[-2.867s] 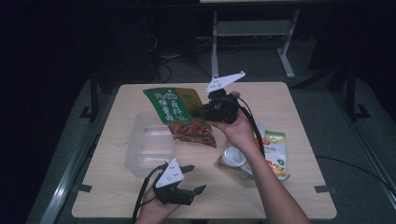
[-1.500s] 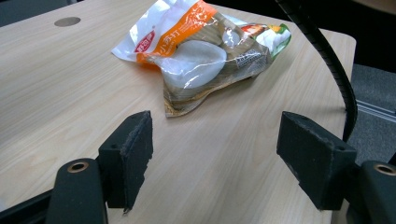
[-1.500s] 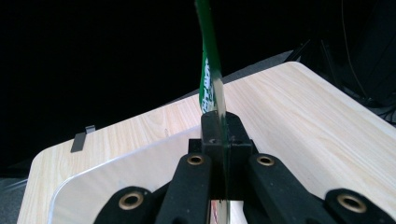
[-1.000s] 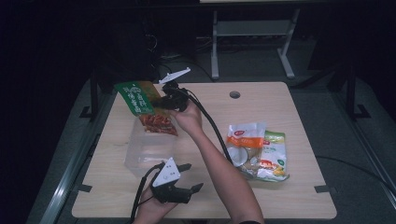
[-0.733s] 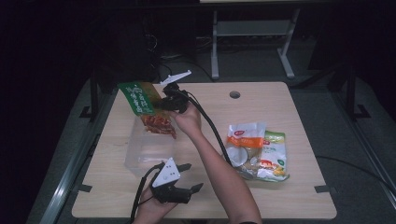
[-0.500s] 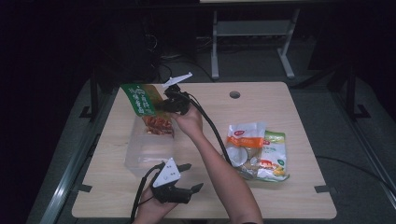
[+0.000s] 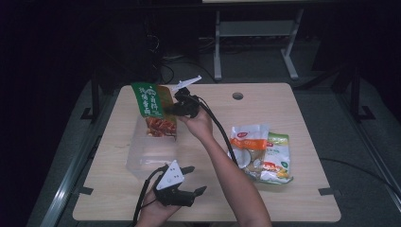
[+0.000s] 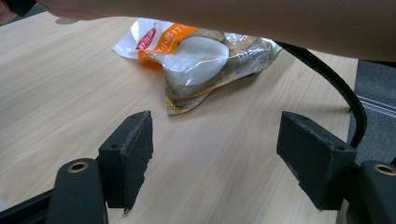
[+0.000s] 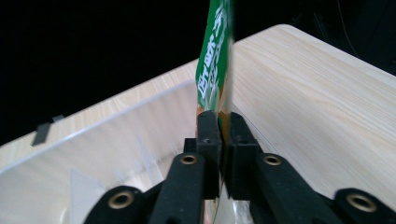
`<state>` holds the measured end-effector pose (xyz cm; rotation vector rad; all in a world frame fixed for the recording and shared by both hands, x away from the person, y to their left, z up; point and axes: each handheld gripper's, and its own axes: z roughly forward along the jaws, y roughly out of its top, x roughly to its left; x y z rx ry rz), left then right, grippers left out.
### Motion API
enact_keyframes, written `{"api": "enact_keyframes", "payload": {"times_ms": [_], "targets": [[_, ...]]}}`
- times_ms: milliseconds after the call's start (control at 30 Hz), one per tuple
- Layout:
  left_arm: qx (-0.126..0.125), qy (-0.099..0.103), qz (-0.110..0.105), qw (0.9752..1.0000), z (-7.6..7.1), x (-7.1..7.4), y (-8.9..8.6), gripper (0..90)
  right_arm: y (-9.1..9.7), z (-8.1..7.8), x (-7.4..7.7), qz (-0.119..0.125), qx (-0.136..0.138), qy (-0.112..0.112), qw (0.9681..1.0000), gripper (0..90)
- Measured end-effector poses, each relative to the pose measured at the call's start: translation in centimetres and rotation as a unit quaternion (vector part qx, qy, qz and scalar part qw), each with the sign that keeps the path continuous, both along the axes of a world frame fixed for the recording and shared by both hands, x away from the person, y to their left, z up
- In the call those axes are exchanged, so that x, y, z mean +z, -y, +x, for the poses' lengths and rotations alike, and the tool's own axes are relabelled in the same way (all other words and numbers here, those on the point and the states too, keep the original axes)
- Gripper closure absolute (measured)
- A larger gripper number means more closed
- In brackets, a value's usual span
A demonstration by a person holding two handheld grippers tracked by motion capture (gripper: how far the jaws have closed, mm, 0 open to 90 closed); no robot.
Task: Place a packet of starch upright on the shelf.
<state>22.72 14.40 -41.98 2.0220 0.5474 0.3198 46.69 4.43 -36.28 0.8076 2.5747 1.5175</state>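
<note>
High view: the right gripper (image 7: 176, 109) is reached across toward the far left corner of the table (image 7: 283, 198), pinching the right edge of a green snack bag (image 7: 153, 111). The bag stands upright with its lower, red-printed end inside the far end of a clear plastic container (image 7: 142, 161), which sits near the table's left edge. The jaws have just been opening slightly, yet the bag is between them and held. The left gripper (image 7: 191, 182) rests by the near edge, just in front of the container, its jaws spread with nothing between them. Two more snack packets (image 7: 260, 151) lie overlapping toward the right edge, well apart from the container.

Left gripper view: the two black pads (image 8: 133, 154) stand wide apart over bare wood. Beyond them lies a packet with an orange and white top (image 8: 196, 58); the person's forearm (image 8: 243, 21) crosses above it.

Right gripper view: the pads (image 9: 208, 135) are pressed close on the thin edge of the green bag (image 9: 215, 60), seen edge-on and rising straight up. The clear container's wall (image 9: 107, 121) curves off to the left, the table's wood lying beyond it on the right
</note>
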Motion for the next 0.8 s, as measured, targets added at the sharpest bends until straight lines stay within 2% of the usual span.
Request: {"api": "enact_keyframes", "payload": {"times_ms": [100, 333, 467, 800], "targets": [[0.000, -0.001, 0.001, 1.0000, 0.0, 0.0, 0.0, 27.0, 0.2, 0.1, 0.0, -0.013, -0.009, -0.001, 0.9999, 71.2], [0.000, -0.001, 0.001, 1.0000, 0.0, -0.1, 0.1, 26.9, 1.4, -0.2, 0.5, -0.020, -0.016, -0.006, 0.9997, 59.6], [0.000, -0.001, 0.001, 1.0000, 0.0, -0.1, 0.1, 26.9, 2.3, -0.5, 0.7, -0.027, -0.016, -0.008, 0.9995, 57.0], [-0.001, -0.003, 0.004, 1.0000, 0.0, -0.1, 0.1, 26.9, 4.2, -1.4, 1.0, -0.023, -0.007, -0.018, 0.9995, 52.7]]}}
